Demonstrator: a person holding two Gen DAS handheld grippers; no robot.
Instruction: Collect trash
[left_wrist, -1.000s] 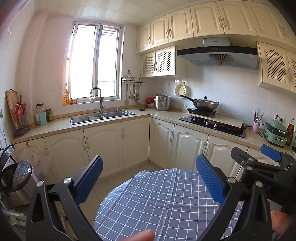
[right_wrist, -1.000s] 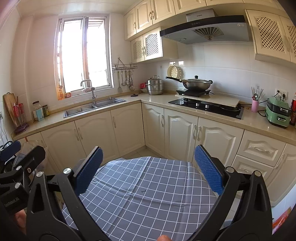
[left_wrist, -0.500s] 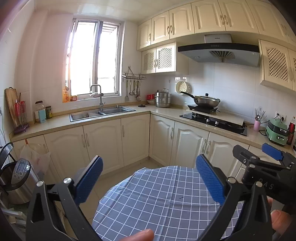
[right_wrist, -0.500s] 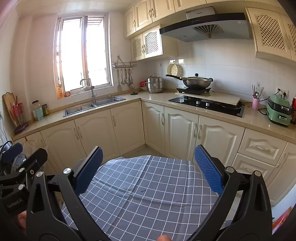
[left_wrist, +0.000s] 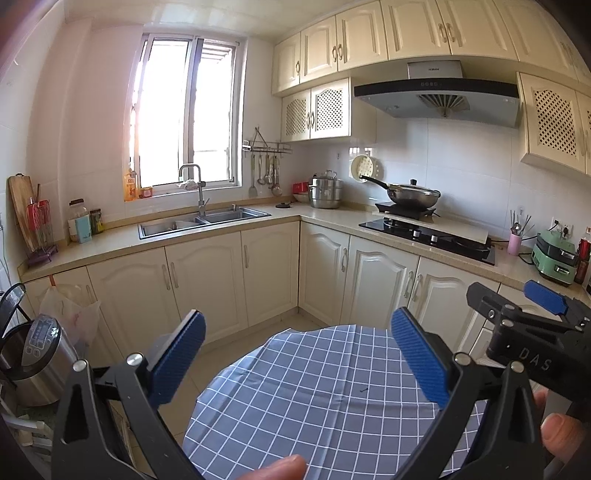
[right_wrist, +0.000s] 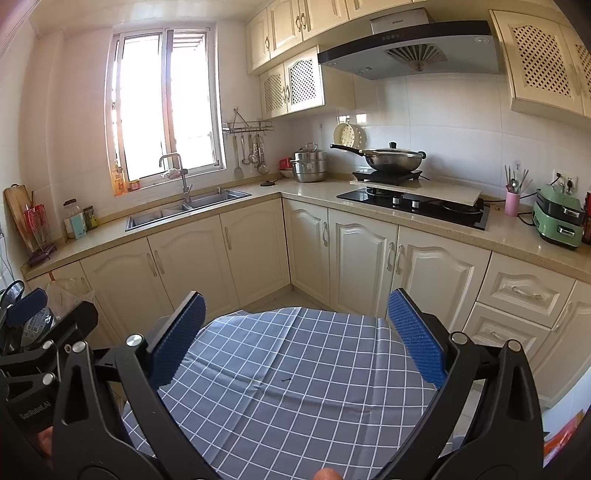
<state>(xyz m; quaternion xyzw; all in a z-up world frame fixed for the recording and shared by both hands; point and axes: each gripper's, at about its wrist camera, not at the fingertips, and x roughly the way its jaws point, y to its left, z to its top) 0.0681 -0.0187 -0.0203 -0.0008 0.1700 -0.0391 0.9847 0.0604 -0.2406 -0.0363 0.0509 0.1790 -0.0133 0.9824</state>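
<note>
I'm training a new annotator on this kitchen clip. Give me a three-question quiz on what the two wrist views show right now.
1. True or false: the left hand-held gripper holds trash.
2. What sits on the black portable burner: A steel wok, B kettle, C bowl?
3. Fill in: the round table's blue checked tablecloth shows no ____.

Key: 1 false, both it and the right hand-held gripper are open and empty; 2 A; 3 trash.

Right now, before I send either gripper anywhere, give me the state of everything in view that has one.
left gripper: open, holding nothing
right gripper: open, holding nothing
wok: lid on, sitting on the burner
steamer pot: lid on
base cabinet doors: all shut
faucet: no water seen running
rice cooker: lid up
plastic bag: hanging from a cabinet handle, mouth open
</note>
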